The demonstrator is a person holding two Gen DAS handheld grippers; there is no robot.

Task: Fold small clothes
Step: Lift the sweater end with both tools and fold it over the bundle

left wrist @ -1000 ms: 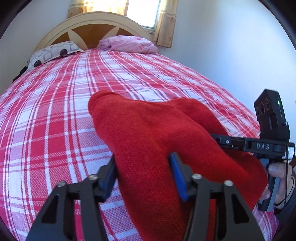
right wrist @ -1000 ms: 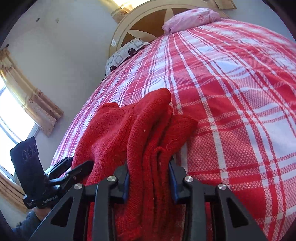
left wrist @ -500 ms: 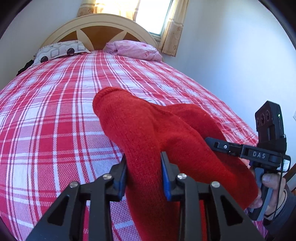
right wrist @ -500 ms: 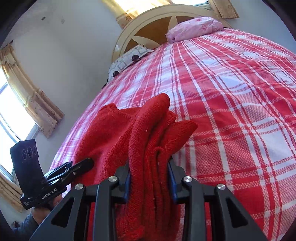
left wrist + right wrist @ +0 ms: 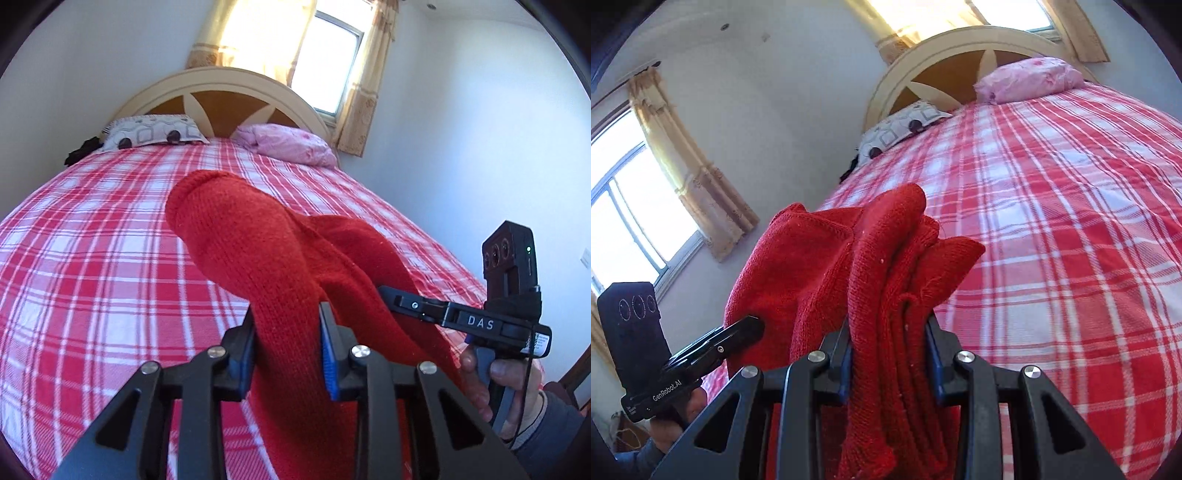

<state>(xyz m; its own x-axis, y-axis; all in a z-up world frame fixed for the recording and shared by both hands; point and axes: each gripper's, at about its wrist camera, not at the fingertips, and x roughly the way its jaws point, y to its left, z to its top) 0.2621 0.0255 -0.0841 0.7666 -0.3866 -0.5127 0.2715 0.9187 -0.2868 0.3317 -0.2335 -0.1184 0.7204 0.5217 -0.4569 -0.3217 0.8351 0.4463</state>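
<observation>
Left gripper (image 5: 286, 349): just closed — pinching the red knit (image 5: 258, 251), frame centre.
Right gripper (image 5: 890, 356): clamped on bunched knit — above the bed (image 5: 1071, 221).

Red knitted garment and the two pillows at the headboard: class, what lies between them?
Only bare checked bedcover lies between the red knitted garment and the pillows, clearest in the left wrist view.

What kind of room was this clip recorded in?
A bedroom, most likely in a home: a bed with a red checked cover, two pillows against an arched headboard, and a curtained window behind it.
</observation>
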